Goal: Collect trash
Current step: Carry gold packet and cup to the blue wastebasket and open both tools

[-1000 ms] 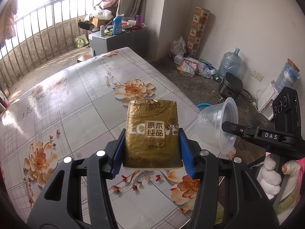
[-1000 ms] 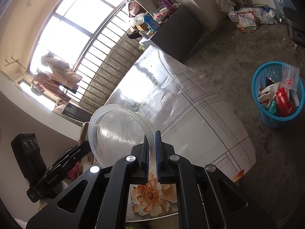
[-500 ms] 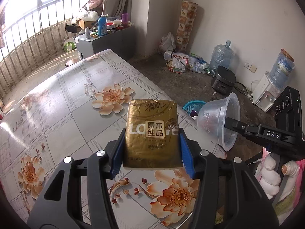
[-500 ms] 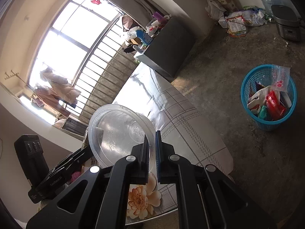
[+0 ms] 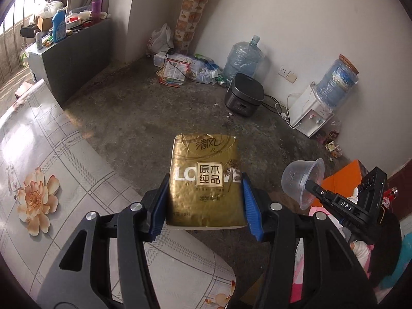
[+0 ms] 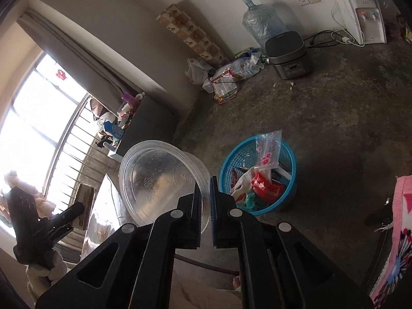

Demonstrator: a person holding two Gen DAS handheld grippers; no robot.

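My left gripper (image 5: pixel 203 200) is shut on a gold tissue pack (image 5: pixel 204 180), its blue pads pressing both long sides; the pack hangs over the table's edge and the concrete floor. My right gripper (image 6: pixel 205 200) is shut on the rim of a clear plastic bowl (image 6: pixel 159 180), seen from its open side. In the left wrist view the same bowl (image 5: pixel 301 180) shows at the right, pinched by the right gripper (image 5: pixel 312 188). A blue trash basket (image 6: pixel 288 154) holding wrappers and a plastic bag stands on the floor just right of the bowl.
The table's floral cloth (image 5: pixel 51 180) fills the lower left. Along the wall stand a rice cooker (image 5: pixel 244 95), water jugs (image 5: pixel 242 56), a dispenser (image 5: pixel 309 110) and littered bags (image 5: pixel 177 69). A grey cabinet (image 5: pixel 74 51) sits by the window. A pink cloth (image 6: pixel 396 244) hangs at right.
Both grippers have swung away from the table toward the floor side, each keeping its grip. The table has slid off to the left, and the blue basket now sits closer to the bowl.
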